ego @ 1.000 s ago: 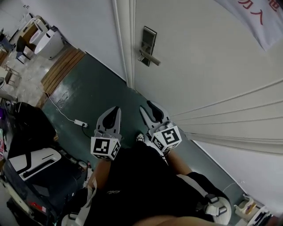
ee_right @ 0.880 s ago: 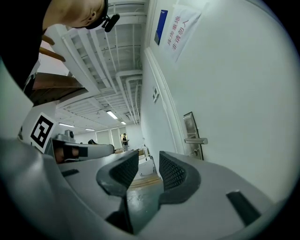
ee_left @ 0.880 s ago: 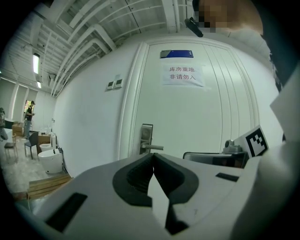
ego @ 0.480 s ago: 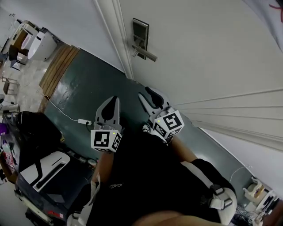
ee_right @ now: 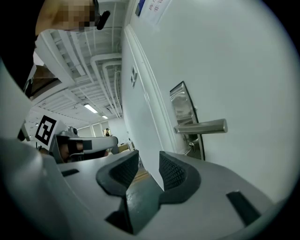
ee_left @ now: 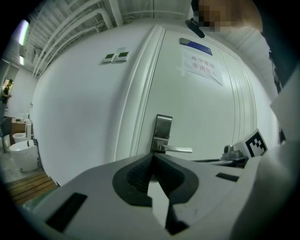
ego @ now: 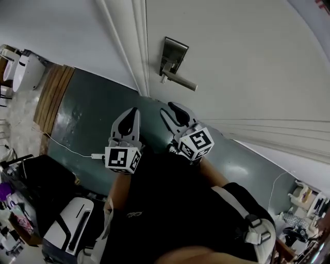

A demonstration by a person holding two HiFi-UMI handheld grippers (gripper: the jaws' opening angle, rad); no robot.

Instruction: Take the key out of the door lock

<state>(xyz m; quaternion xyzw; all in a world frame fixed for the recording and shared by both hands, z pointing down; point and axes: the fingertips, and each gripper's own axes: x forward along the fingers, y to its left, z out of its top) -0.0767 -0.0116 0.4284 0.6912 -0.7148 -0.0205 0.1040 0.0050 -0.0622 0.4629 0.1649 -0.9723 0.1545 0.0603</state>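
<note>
Silver door lock [ego: 173,54], lever [ego: 181,83] horiz., small key [ee_right: 190,146] beneath

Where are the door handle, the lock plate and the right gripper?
door handle [ego: 181,83], head view, middle of the lever.
lock plate [ego: 175,50], head view, upper part of the metal plate.
right gripper [ee_right: 149,161], right gripper view, the gap midway between its open fingertips.

The right gripper [ego: 168,109] and the left gripper [ego: 135,111] have been brought nearer to the door handle [ego: 180,82], and the gap is narrowed. The red-lettered sign [ego: 319,10] has been carried almost out of the head view's top right corner.
</note>
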